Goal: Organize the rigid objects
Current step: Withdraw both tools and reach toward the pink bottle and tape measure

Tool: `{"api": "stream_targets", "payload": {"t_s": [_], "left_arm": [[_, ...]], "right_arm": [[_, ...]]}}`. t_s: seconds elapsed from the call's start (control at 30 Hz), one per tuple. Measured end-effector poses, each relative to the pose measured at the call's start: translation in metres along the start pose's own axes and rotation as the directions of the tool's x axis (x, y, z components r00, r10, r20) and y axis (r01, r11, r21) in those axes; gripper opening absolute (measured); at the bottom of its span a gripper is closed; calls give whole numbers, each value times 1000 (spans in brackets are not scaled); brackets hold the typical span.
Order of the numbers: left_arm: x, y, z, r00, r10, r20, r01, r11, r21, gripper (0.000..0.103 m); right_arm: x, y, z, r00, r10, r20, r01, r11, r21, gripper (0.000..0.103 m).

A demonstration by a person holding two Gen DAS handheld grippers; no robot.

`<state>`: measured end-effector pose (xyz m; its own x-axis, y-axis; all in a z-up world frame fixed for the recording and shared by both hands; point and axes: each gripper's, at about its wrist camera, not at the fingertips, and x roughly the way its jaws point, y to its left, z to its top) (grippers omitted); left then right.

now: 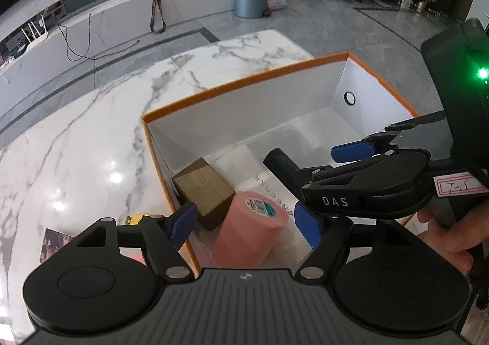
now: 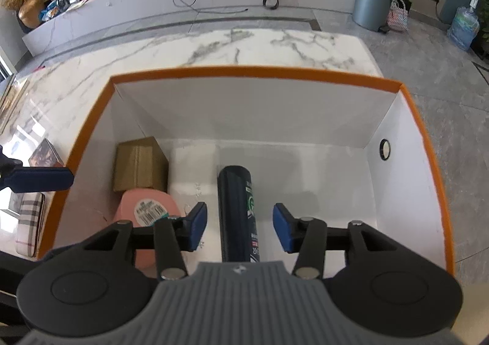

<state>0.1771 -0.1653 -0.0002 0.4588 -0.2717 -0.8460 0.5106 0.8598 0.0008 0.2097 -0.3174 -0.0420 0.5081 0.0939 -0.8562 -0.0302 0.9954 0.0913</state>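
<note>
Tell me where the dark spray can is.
The dark spray can lies in the orange box, between the right hand-held gripper's open fingers, right of the pink roll.

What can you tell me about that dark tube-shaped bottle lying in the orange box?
The dark bottle is a slim navy cylinder, probably plastic or metal, with green and white printing along one side. It lies flat on the white floor of the orange-rimmed box, near the middle, pointing toward the far wall. The right gripper hangs open above it, one blue pad on either side, neither touching. It lies apart from the pink roll.
</note>
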Motion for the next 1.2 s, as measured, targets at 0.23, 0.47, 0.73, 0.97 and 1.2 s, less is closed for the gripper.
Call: {"api": "stream_targets", "payload": {"t_s": [0.23,0.47,0.73,0.97,1.2], "left_arm": [[-19,14,-4,999,-26,40,29,997,-70,87],[-47,39,-16,994,5,109,14,985,-172,87],[-72,68,-41,985,62,160,-21,969,-246,87],[-90,101,-67,975,126,184,-65,949,-308,87],[-99,138,-96,971,173,165,-102,923,-370,87]], "right_arm": [[-23,3,-2,998,-10,58,10,1000,8,64],[-48,21,-8,991,-12,131,16,999,-29,70],[-72,66,-19,973,64,221,-38,992,-119,75],[-81,105,-26,957,126,262,-69,974,-215,75],[-74,141,-31,948,206,243,-131,947,-293,75]]}}
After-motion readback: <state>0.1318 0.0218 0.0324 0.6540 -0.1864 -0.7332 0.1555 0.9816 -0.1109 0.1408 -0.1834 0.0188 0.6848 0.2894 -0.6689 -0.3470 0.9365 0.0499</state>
